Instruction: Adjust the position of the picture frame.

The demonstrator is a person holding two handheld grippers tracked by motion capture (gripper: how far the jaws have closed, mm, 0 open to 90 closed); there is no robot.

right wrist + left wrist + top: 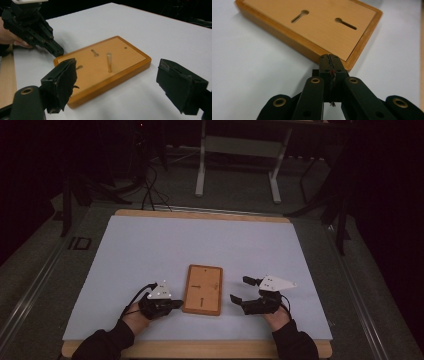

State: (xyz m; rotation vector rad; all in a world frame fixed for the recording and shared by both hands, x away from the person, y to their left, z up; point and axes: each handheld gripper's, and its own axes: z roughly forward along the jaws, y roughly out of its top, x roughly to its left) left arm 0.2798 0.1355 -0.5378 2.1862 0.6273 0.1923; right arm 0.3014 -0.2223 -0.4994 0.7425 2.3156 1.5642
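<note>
Item: flat rectangular orange-brown wooden board (202,289) with two keyhole slots, near-centre on white table (150,250). Left gripper (173,304), jaws closed and empty, at its near-left corner; right gripper (241,290), jaws wide, right. Risk: closed tips likely shove the board askew.

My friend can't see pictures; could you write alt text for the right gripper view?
A wooden board with keyhole slots and an upright peg lies on a white table. The right gripper frames it with open jaws; the left gripper touches its far corner.
</note>
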